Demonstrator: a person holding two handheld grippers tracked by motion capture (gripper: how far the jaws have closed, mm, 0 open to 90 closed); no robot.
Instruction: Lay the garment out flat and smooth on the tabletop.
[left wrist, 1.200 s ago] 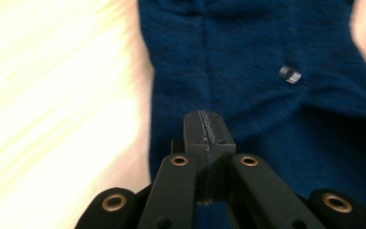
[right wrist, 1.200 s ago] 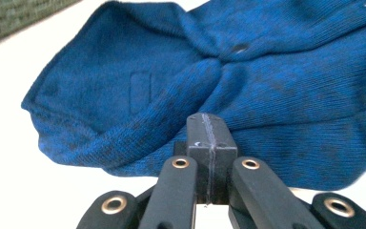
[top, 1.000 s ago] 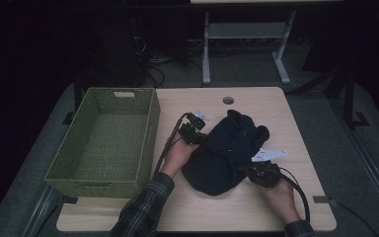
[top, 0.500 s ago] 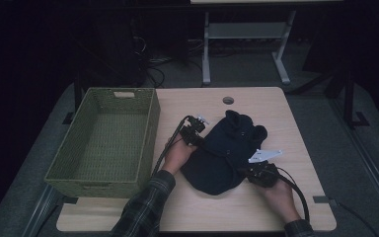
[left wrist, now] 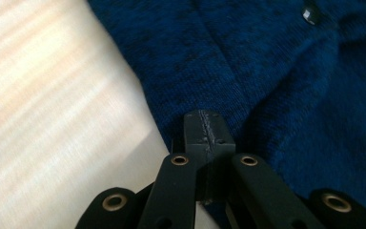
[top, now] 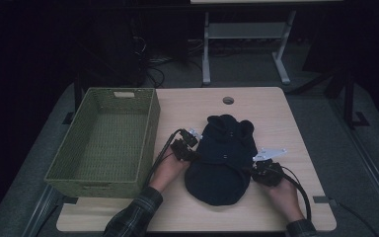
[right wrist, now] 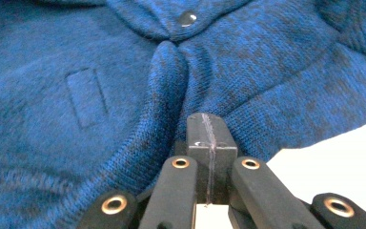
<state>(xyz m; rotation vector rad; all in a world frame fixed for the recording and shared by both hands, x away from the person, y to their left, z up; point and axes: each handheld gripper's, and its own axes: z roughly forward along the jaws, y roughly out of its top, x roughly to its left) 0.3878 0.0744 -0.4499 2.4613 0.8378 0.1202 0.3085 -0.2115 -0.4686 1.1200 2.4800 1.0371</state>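
High view: dark blue knitted garment (top: pixel 223 160) spread on the wooden table (top: pixel 276 108), right of the green woven basket (top: pixel 103 143), not touching it. Left gripper (top: pixel 191 150) pressed against the garment's left edge, right gripper (top: pixel 254 170) against its right edge. Left gripper view: jaws clenched together, tip (left wrist: pixel 205 128) at the knit's hem; cloth pinched or merely touched, impossible to tell. Right gripper view: jaws likewise clenched, tip (right wrist: pixel 208 130) against the hem below a snap button (right wrist: pixel 187 18); grip on the cloth unclear.
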